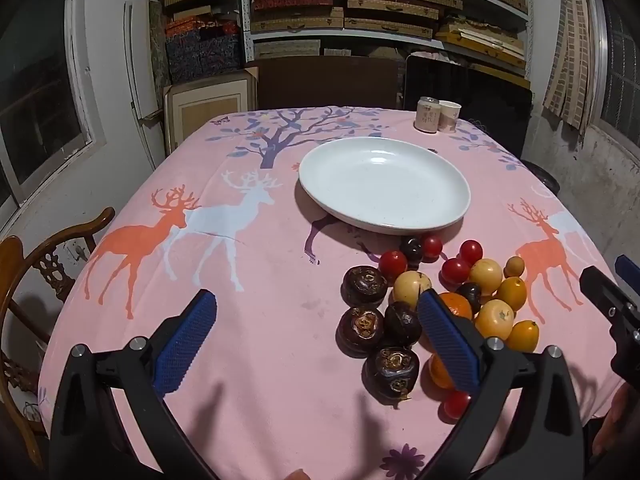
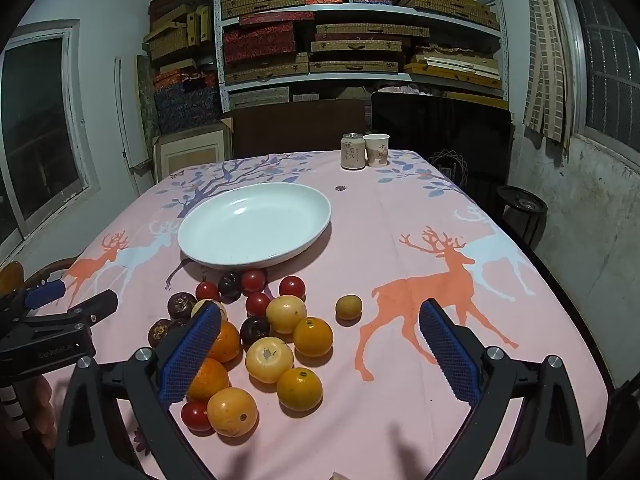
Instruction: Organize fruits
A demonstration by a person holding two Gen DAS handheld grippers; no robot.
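An empty white plate [image 1: 384, 184] [image 2: 256, 226] sits mid-table on the pink deer tablecloth. In front of it lies a loose heap of fruit: red cherry tomatoes [image 1: 393, 263] [image 2: 292, 286], dark water chestnuts [image 1: 364, 285] [image 2: 182, 305], yellow round fruits [image 1: 494, 319] [image 2: 269, 359], oranges [image 1: 456, 306] [image 2: 313, 337] and a small brown longan [image 2: 348, 307]. My left gripper [image 1: 316, 328] is open and empty above the table's near edge, left of the heap. My right gripper [image 2: 320, 340] is open and empty above the heap's right part.
A drink can [image 1: 427, 114] [image 2: 352, 151] and a paper cup [image 1: 449, 116] [image 2: 376, 149] stand at the table's far edge. A wooden chair [image 1: 36, 264] stands left of the table. Shelves of boxes fill the back wall.
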